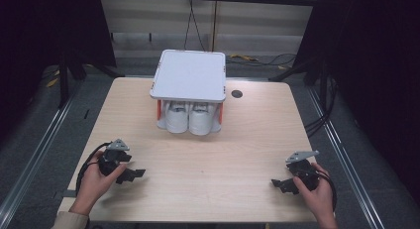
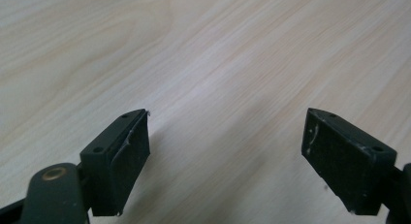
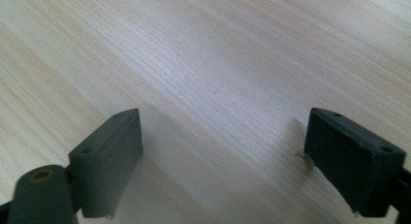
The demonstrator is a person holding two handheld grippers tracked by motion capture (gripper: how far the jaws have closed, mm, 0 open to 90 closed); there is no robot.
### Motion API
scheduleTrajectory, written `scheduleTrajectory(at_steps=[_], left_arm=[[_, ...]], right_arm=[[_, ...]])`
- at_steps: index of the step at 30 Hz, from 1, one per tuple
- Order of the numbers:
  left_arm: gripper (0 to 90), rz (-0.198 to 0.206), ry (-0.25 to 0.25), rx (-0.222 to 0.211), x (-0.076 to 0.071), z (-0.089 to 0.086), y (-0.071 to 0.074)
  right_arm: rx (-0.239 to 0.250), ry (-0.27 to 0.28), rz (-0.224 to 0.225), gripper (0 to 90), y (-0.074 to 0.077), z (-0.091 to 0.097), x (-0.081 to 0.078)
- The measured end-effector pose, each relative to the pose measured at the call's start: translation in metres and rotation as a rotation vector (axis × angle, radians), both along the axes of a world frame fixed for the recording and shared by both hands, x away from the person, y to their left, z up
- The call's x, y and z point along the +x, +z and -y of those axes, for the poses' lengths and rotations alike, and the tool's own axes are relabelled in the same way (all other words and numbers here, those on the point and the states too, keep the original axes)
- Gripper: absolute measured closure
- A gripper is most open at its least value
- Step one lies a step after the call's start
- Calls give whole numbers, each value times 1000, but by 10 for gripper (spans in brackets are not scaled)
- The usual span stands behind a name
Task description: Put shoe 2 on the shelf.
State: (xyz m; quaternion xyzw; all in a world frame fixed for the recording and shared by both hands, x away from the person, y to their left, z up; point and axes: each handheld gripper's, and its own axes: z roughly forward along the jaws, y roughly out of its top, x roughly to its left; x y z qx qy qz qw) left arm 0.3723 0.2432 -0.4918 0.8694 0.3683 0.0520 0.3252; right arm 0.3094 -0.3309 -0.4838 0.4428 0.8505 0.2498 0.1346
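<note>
A: Where's the rack (image 1: pixel 188 90)?
B: Far middle of the table (image 1: pixel 247 140), long axis running away, white cups facing us in the high view.
A: Grippers?
B: Left (image 1: pixel 134 175), right (image 1: pixel 278 184): both spread, empty.

1. The left claw (image 2: pixel 225 136) points down at the worktop (image 2: pixel 203 54), its two black jaws standing wide apart with nothing between them.
2. The worktop is pale wood-grain laminate, the grain running on a slant from lower left to upper right.
3. Each jaw has a flat dark pad on its inner side, with small screw holes on top.
4. A brass-coloured rivet (image 2: pixel 54 173) sits at the bottom left.
</note>
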Motion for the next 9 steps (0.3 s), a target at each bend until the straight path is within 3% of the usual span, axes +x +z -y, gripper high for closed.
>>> scheduleTrajectory(at_steps=[2,9], left_arm=[[172,-12,-6,14,-1,-1,-4],[154,19,-19,4,-1,-3,-7]], right_arm=[[6,2,12,112,-1,1,0],[33,-14,51,108,-4,3,-3]])
